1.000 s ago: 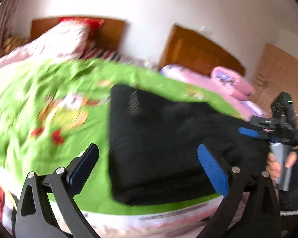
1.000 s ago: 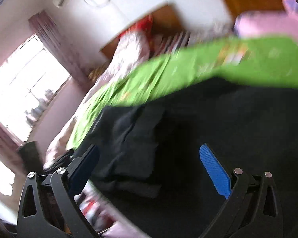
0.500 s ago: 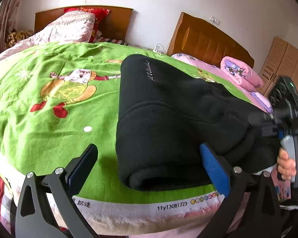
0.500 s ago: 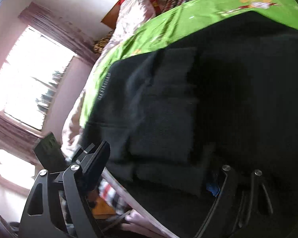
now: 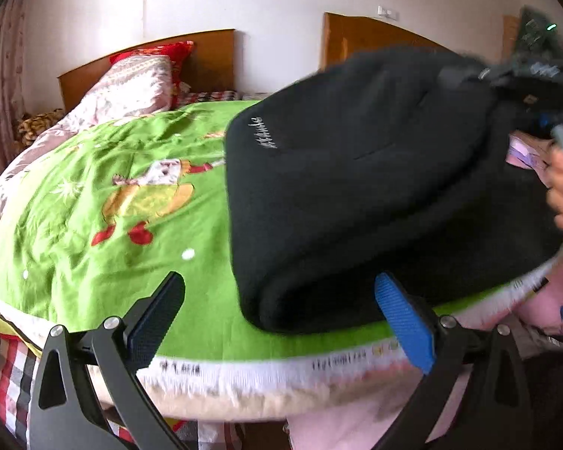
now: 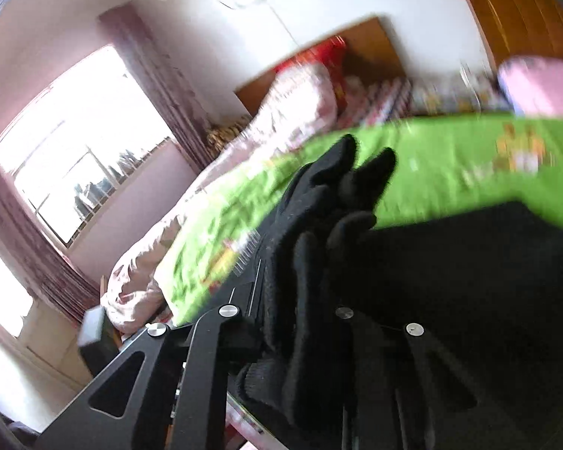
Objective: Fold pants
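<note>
Right wrist view: my right gripper (image 6: 300, 292) is closing, bunched black pants (image 5: 356, 187) pinched between its fingers. My left gripper (image 5: 277, 318) gapes wide, empty, above the green blanket (image 5: 112, 195).

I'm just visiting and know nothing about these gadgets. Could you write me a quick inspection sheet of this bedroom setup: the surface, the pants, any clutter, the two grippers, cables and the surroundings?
Surface: bed with a green cartoon blanket, white printed hem along the near edge.
Job's things: black pants folded in layers on the blanket, their far right part lifted off it.
Clutter: patterned pillow and a red one at the headboard; pink bedding on the next bed.
Grippers: left gripper open, hovering at the near fold, gripping nothing; right gripper closing with bunched pants fabric pinched between its fingers.
Cables: a thin cord hanging on the wall.
Surroundings: two wooden headboards, white wall, bright curtained window.
</note>
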### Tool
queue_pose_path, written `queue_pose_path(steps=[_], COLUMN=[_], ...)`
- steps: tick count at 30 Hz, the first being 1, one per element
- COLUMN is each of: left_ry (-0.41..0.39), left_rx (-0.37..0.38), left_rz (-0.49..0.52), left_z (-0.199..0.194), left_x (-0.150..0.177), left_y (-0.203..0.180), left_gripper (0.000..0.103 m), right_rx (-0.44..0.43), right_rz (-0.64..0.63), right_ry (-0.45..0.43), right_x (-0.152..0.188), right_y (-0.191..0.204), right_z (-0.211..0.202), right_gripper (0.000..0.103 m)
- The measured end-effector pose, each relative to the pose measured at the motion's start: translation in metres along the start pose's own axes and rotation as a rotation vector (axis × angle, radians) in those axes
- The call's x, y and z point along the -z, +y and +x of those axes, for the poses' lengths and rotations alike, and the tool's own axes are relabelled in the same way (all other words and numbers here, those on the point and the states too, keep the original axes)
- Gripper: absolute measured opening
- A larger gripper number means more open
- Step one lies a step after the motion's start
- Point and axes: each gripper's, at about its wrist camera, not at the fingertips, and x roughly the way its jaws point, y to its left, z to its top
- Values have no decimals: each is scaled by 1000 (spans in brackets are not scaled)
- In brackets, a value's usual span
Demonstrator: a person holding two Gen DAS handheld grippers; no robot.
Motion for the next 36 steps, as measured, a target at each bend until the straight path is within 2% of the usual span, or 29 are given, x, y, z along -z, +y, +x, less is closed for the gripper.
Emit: queue_pose_path(steps=[3,4,7,10,11,13,19,23,27,29,30,33,36], left_ry=[-2,2,13,46,31,31,49,52,46,48,54,100,161], left_rx=[-97,-123,-95,-169,-175,-175,-157,-140,-150,-161,-162,-160,-129], left_rz=[-82,-140,-248,-164,-148,-156,-175,-187,-164,-143,-135,-86,23], left_z=[10,14,21,31,31,31,35,35,35,35,35,32,17], left_x=[-14,-17,-15,-7,-5,-5,-7,-6,-5,-7,-8,-11,-14], left_y=[12,22,39,26,22,23,29,29,25,22,22,19,13], left_gripper=[101,102,102,102,102,102,102,102,102,102,102,102,101], right_rx=[20,35,77,155,154,123,145,161,192,161,178,221,309], right_rz=[-31,-29,31,138,169,187,132,91,152,174,184,193,150], right_ry=[-57,-63,-17,90,107,83,61,10,89,78,82,90,39], right_x=[-6,-2,28,70,80,84,78,84,100,103,102,100,95], right_y=[4,-1,-29,-73,-83,-86,-68,-54,-76,-83,-85,-84,-79], right_z=[-21,-28,-23,-2,2,-2,-6,-26,-10,-14,-18,-32,-59], right_gripper=[19,19,19,19,19,19,19,19,19,19,22,47,48])
